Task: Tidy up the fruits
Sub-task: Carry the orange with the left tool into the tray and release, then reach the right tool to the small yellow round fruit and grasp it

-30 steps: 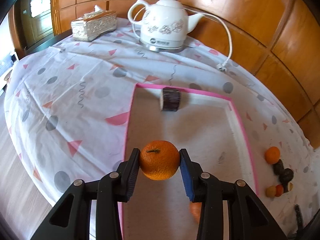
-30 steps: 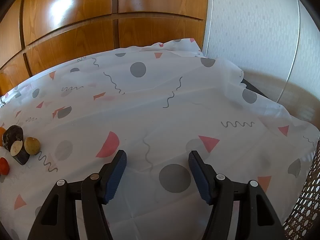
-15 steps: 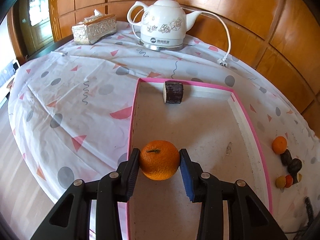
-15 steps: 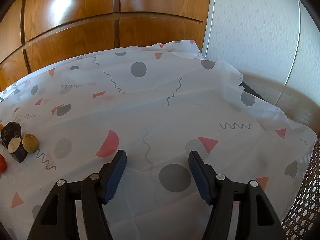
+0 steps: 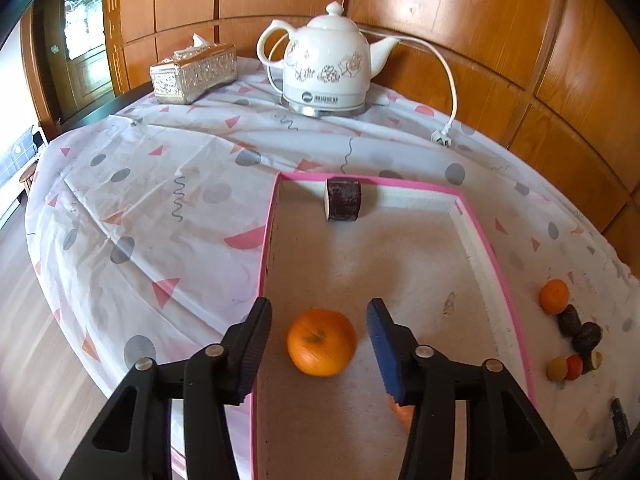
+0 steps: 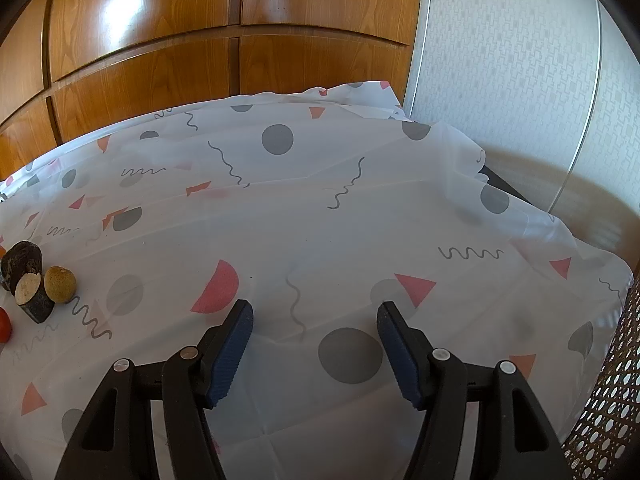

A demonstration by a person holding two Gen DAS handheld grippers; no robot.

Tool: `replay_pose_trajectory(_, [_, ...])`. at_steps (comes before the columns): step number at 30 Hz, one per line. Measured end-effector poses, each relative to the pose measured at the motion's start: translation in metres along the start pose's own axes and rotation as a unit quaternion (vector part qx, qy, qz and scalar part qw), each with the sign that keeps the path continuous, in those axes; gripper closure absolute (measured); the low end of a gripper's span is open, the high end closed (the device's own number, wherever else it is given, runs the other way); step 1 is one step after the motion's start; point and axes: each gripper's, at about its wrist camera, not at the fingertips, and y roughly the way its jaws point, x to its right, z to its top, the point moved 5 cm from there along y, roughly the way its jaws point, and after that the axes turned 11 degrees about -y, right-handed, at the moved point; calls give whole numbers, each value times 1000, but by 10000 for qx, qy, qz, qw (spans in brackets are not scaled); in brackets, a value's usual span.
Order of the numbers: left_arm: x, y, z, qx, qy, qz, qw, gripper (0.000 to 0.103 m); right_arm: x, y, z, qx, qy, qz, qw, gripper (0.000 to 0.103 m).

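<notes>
Round worktop (image 5: 168, 184) under white cloth with grey dots and pink triangles. On it, shallow pink-rimmed rectangular tray (image 5: 472, 232), dark cut chunk (image 5: 343, 200) at its far wall. Left claw (image 5: 320, 320) opening, jaws clear of round orange mandarin (image 5: 321, 342) lying on tray floor between them. Right claw (image 6: 315, 320) apart, empty, above bare cloth. Small fruits (image 5: 572, 336) clustered outside tray's right rim.

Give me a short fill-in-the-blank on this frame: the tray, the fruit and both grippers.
1. The orange lies inside the pink-rimmed ____.
2. The left gripper has jaws opening, its pads ____ the orange.
3. Nothing but ____ lies between the right gripper pads.
4. The dark cut piece sits at the tray's ____ end.

Missing: tray; clear of; tablecloth; far
</notes>
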Motion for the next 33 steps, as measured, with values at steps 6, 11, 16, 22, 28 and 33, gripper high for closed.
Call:
replay_pose_trajectory(6, [3, -19, -2, 122, -56, -103, 9999, 35, 0, 0, 0, 1, 5, 2, 10000, 38])
replay_pose_trajectory(11, [6, -36, -6, 287, 0, -204, 9994, 25, 0, 0, 0, -1, 0, -3, 10000, 38])
replay_pose_trajectory(16, [8, -43, -14, 233, 97, -297, 9992, 24, 0, 0, 0, 1, -1, -2, 10000, 37])
replay_pose_trajectory(22, [6, -48, -21, 255, 90, -263, 9993, 24, 0, 0, 0, 1, -1, -3, 10000, 37])
replay_pose_trajectory(28, [-5, -52, -22, 331, -87, -170, 9993, 22, 0, 0, -1, -33, -12, -12, 10000, 37])
replay_pose_trajectory(33, [-9, -51, -24, 280, -139, -150, 9994, 22, -1, -1, -1, -94, -32, -14, 9999, 38])
